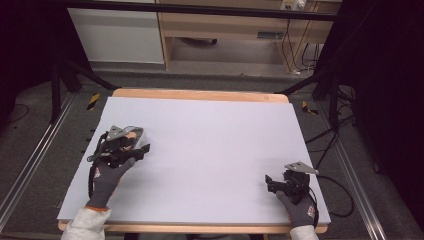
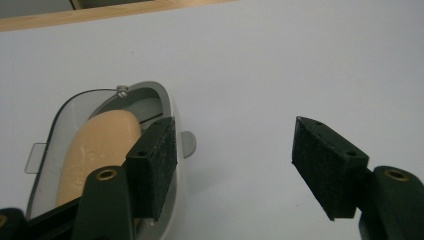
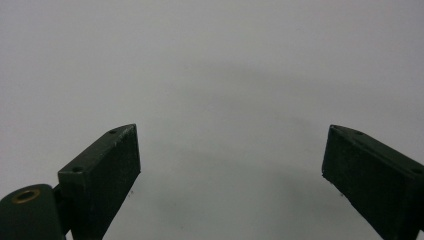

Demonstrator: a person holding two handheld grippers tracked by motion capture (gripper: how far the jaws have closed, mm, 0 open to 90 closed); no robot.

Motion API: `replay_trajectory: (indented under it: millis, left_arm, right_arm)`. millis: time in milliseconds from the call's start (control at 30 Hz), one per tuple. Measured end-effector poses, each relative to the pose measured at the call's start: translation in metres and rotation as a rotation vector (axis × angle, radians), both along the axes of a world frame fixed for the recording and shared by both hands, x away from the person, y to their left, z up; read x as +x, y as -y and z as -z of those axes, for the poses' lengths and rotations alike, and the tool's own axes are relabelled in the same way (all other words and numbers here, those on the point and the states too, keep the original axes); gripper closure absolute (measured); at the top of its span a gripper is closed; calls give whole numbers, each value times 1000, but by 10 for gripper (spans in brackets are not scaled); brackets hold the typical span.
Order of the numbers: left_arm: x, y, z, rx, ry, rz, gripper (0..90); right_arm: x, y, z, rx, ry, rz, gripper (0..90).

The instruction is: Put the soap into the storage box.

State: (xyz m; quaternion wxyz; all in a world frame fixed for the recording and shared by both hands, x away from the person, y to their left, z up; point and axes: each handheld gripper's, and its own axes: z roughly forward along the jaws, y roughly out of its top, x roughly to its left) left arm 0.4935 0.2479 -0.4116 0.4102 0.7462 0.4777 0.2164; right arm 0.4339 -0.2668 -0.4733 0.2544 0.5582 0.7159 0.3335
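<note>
We see the left gripper (image 2: pixel 235 167) with its jaws spread wide and nothing held between them; its left pad (image 2: pixel 159 165) stands over the rim of a grey container (image 2: pixel 170 107), though we cannot tell whether it touches. In the high view the left gripper (image 1: pixel 141 150) sits on the left side of the table, with the gloved left hand (image 1: pixel 107 177) behind it. The right gripper (image 3: pixel 230 165) is likewise released, jaws far apart over bare surface, grasping nothing; in the high view the right gripper (image 1: pixel 270 182) rests near the front right corner, well apart from the left, held by the right hand (image 1: pixel 299 207).

The container (image 1: pixel 134 132) lies just beyond the left gripper. It holds a tan, loaf-shaped object (image 2: pixel 95 150) under a clear lid (image 2: pixel 60 120) that carries a small tab. In the left gripper view the object's long axis runs away from the camera, leaning slightly right, rounded end farthest.

The table top (image 1: pixel 215 150) is a pale lavender-white sheet edged in light wood (image 1: pixel 200 94). Beyond it we see a grey floor (image 1: pixel 210 75), wooden furniture (image 1: pixel 225 27), black frame bars and trailing cables (image 1: pixel 325 140).
</note>
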Motion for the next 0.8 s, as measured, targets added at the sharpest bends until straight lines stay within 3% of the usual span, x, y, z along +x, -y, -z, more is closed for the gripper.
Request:
replay_trajectory:
  millis: [567, 800]
  left_arm:
    - [-33, 15, 26, 47, -27, 62, 296]
    - [-47, 11, 39, 71, -50, 71, 289]
  right_arm:
    - [-4, 10, 3, -3, 10, 23, 79]
    - [-6, 14, 4, 4, 9, 37, 78]
